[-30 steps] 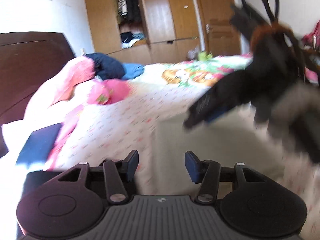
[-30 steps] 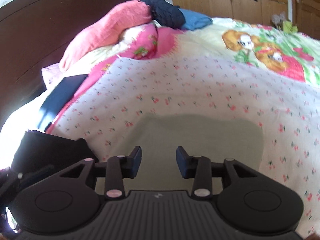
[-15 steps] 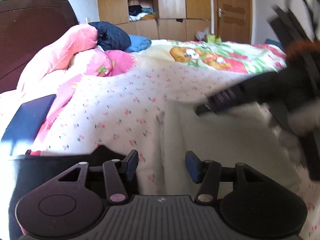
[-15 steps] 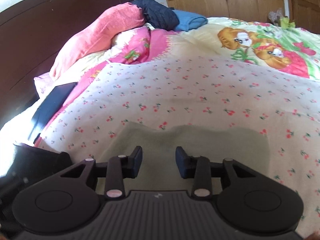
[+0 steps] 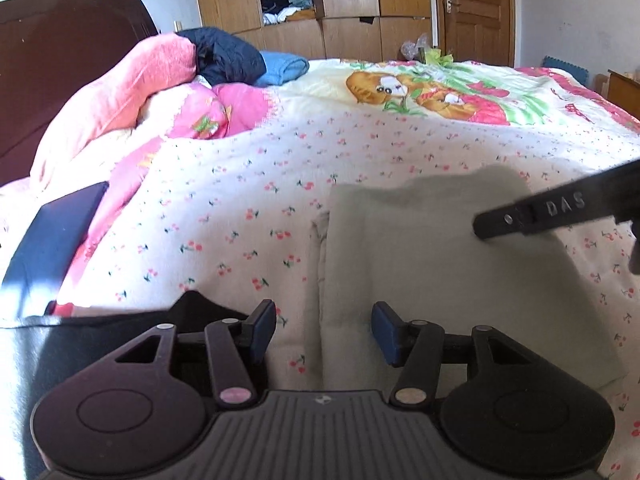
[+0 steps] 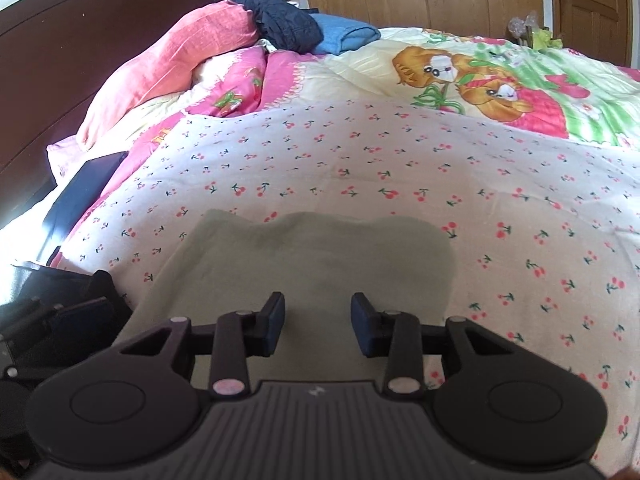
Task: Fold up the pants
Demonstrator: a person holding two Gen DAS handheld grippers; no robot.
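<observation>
One bed under a cherry-print sheet, with one cartoon-bear quilt behind. One pink pillow, one dark navy bundle, one folded blue cloth near the headboard. One pair of pale green pants, already folded into a flat rectangle, in the middle of the sheet. Two grippers: left gripper above the left edge of the pants, jaws about half apart, nothing between. Right gripper over the pants, jaws a little narrower, also empty, not pressing on the cloth.
</observation>
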